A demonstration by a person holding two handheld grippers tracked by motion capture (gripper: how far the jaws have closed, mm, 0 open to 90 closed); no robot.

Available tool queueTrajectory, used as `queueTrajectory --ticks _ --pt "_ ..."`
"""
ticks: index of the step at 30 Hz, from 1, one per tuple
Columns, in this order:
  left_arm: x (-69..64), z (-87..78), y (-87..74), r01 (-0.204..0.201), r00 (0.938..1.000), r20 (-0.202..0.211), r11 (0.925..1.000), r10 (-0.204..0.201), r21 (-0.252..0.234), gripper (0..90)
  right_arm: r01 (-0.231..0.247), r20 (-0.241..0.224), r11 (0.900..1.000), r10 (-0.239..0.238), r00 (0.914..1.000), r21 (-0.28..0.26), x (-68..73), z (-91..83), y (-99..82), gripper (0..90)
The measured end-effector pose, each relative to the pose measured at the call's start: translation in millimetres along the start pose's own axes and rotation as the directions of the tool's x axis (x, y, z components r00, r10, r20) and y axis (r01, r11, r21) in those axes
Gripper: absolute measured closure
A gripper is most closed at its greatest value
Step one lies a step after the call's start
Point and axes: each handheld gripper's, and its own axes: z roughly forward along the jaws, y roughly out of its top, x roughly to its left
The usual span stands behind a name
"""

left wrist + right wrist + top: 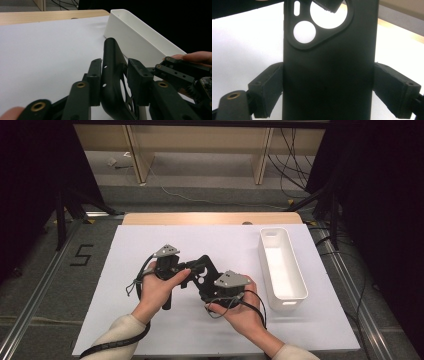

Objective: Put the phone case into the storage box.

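A black phone case (204, 271) with a camera cut-out is held above the white board between both grippers. My right gripper (212, 289) is shut on it across its width; in the right gripper view the case (329, 62) stands upright between the two pads, and the gripper (332, 86) clamps its long edges. My left gripper (196, 268) comes in from the left. In the left gripper view the case (111, 55) stands edge-on, with both pads of that gripper (113, 77) against its faces. The right gripper (180, 75) shows at the right there.
A long white bin (267, 265) lies on the right side of the white board (225, 237), close to my right hand; its wall (135, 35) runs just behind the case. A wooden table edge (210, 217) lies at the back.
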Motion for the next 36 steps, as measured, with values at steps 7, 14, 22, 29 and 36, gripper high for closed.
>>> queueTrajectory --ticks 7,14,22,29,36 --pt "-3.5 -3.4 0.2 0.020 0.9985 0.050 0.9998 -0.020 0.008 74.7 0.007 -0.003 0.9999 -0.007 1.0000 0.009 0.1 1.7 -1.9 14.9" --pt "-18.0 -10.8 5.6 -0.014 0.9977 0.065 0.9994 0.016 -0.032 77.0 0.020 -0.028 0.9987 -0.022 0.9994 -0.046 -0.8 1.3 -0.3 12.1" --pt "-26.1 -10.7 4.8 -0.024 0.9966 0.078 0.9983 0.028 -0.054 77.1 0.030 -0.057 0.9898 -0.039 0.9976 -0.139 -6.0 -1.5 5.9 0.4" --pt "-28.1 -7.8 1.5 -0.039 0.9970 0.064 0.9978 0.043 -0.053 77.0 0.022 -0.050 0.9849 -0.031 0.9982 -0.171 -6.9 -4.0 10.2 1.7" --pt "-31.3 -4.7 -1.0 -0.061 0.9960 0.062 0.9972 0.064 -0.043 77.0 0.023 -0.049 0.9832 -0.033 0.9983 -0.181 -8.0 -4.0 9.5 8.4"
